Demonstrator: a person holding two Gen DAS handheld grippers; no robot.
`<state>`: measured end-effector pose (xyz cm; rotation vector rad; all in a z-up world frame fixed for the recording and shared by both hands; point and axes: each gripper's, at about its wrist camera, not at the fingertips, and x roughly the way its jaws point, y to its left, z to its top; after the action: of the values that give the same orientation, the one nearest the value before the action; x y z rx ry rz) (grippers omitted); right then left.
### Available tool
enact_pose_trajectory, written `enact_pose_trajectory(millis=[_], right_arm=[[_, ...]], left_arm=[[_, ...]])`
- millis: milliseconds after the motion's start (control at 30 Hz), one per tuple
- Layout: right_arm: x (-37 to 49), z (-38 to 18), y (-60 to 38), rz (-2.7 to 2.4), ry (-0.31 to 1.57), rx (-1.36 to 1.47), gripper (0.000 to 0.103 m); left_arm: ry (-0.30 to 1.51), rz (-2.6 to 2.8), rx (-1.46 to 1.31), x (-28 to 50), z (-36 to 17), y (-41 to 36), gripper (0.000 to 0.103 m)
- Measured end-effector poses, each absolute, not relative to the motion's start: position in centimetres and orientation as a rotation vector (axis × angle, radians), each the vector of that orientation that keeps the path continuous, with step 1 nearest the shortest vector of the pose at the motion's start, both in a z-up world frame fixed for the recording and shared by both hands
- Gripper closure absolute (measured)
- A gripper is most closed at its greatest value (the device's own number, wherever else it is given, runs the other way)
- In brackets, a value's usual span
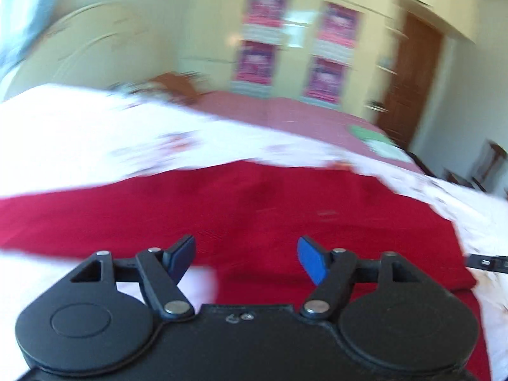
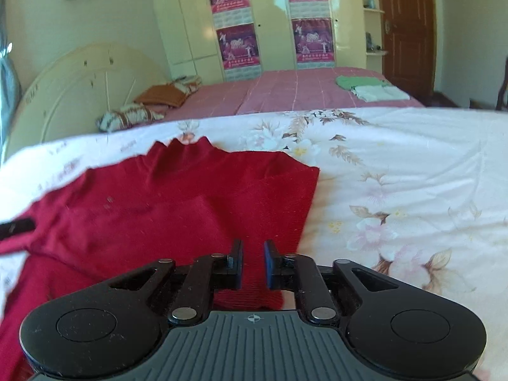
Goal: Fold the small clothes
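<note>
A dark red knit sweater (image 2: 165, 203) lies spread on a white floral bedsheet (image 2: 397, 165); it also shows in the left wrist view (image 1: 254, 203), which is motion-blurred. My left gripper (image 1: 246, 258) is open and empty, just above the sweater's near part. My right gripper (image 2: 253, 263) has its jaws narrowly apart with a strip of the sweater's edge between them; whether the pads pinch the cloth is unclear. The tip of the other gripper (image 2: 17, 227) shows at the left edge of the right wrist view.
Beyond the sheet is a pink checked bedspread (image 2: 285, 92) with folded green and white clothes (image 2: 368, 87) at its far right. Pillows (image 2: 149, 104) lie by the cream headboard (image 2: 79, 89). A wardrobe with posters (image 2: 270, 19) and a brown door (image 2: 406, 25) stand behind.
</note>
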<state>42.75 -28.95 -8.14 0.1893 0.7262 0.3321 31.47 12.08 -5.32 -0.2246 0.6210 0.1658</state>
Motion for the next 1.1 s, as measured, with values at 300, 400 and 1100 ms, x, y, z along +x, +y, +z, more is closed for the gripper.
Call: enact_pose_trajectory(millis=[300, 400, 1100], right_arm=[[40.4, -6.8, -28.2, 0.29, 0.743, 0.279, 0.045], [39.5, -6.1, -26.8, 0.262, 0.75, 0.298, 0.045], [38.7, -5.5, -21.6, 0.12, 0.79, 0.342, 0.097]], left_arm=[[0.562, 0.541, -0.729, 23.2, -8.5, 33.6, 0.044], [0.429, 0.51, -0.96, 21.8, -9.8, 37.9, 0.045], [0.376, 0.44, -0.867, 24.6, -9.1, 39.2, 0.098]])
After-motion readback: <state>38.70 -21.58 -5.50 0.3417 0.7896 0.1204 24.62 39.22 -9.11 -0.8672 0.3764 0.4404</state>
